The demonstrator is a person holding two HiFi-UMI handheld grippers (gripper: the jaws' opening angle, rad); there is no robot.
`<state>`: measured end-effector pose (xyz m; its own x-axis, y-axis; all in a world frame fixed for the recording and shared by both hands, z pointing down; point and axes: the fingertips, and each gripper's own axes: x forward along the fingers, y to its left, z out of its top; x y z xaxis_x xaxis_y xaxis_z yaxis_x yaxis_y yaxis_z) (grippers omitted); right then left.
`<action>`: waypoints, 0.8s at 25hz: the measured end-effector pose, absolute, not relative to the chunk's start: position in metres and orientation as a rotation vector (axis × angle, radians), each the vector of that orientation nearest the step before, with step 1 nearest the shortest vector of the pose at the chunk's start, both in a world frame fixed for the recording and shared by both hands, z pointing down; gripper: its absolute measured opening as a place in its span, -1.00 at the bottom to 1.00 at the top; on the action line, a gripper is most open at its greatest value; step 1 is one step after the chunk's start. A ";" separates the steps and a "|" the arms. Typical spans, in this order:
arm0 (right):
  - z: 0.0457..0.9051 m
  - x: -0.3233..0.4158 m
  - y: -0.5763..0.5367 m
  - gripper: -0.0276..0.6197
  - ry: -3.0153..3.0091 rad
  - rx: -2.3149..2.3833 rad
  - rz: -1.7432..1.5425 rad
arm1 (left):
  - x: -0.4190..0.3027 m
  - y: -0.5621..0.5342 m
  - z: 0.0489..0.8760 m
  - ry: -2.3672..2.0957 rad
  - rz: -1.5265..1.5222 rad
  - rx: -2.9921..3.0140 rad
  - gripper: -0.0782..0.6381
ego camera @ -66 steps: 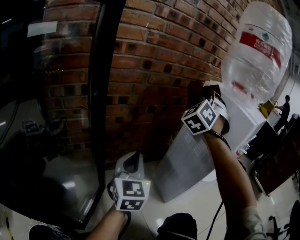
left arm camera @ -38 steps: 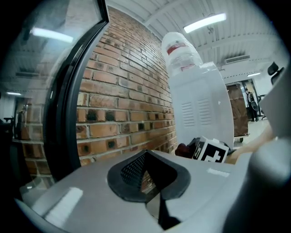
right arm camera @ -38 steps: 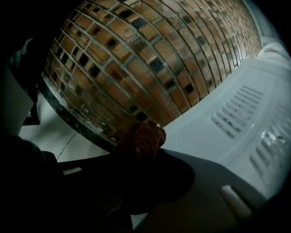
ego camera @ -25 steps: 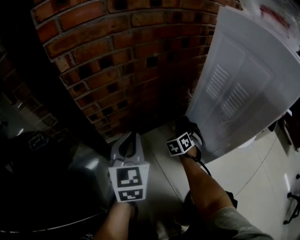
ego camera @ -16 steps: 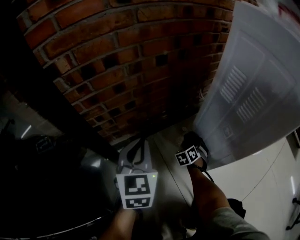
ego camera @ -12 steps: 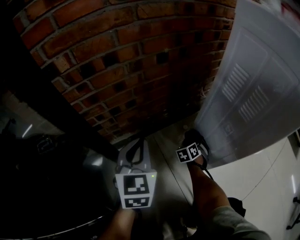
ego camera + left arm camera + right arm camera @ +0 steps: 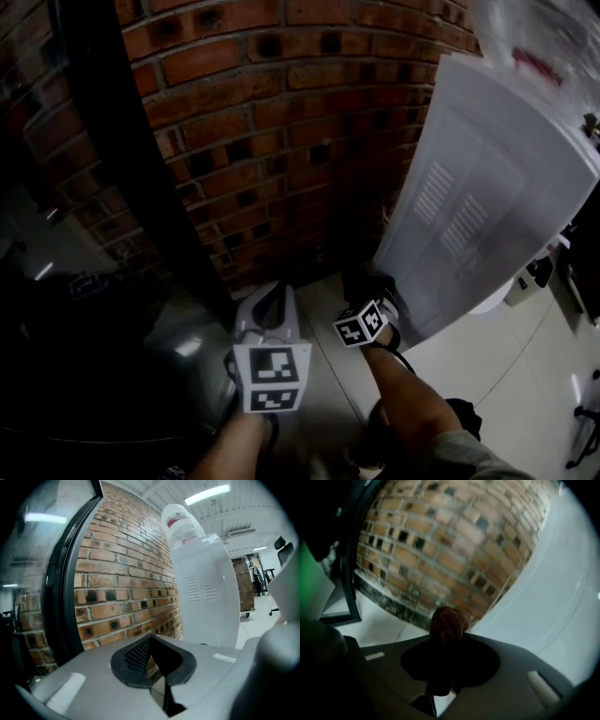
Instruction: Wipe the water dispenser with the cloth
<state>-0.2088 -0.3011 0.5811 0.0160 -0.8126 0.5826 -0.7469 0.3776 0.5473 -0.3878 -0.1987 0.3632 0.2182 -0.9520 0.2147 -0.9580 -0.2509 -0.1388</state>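
The white water dispenser stands at the right against the brick wall, its louvred panel toward me; it also shows in the left gripper view and the right gripper view. My right gripper is at the panel's lower left corner, just above the floor. It is shut on a bunched dark reddish cloth that sticks out past its fingertips. Whether the cloth touches the panel I cannot tell. My left gripper hangs low to the left of it, shut and empty.
A red brick wall fills the middle. A dark door frame with glass runs down the left. A clear water bottle tops the dispenser. Pale floor tiles lie at the lower right, with dark objects behind the dispenser.
The right gripper with the cloth has come down from near the bottle to the dispenser's lower corner and stays there. The head view has swung a little. The left gripper stays low.
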 end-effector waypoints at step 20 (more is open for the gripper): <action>0.078 -0.189 -0.231 -0.60 -1.569 1.531 -1.073 | -0.330 -0.149 0.233 -1.983 0.041 2.592 -0.78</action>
<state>-0.1890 -0.2310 0.0785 -0.0701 -0.9949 -0.0719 -0.4274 -0.0352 0.9034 -0.3296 -0.1489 0.2327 0.2641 -0.9630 -0.0545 -0.9599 -0.2568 -0.1124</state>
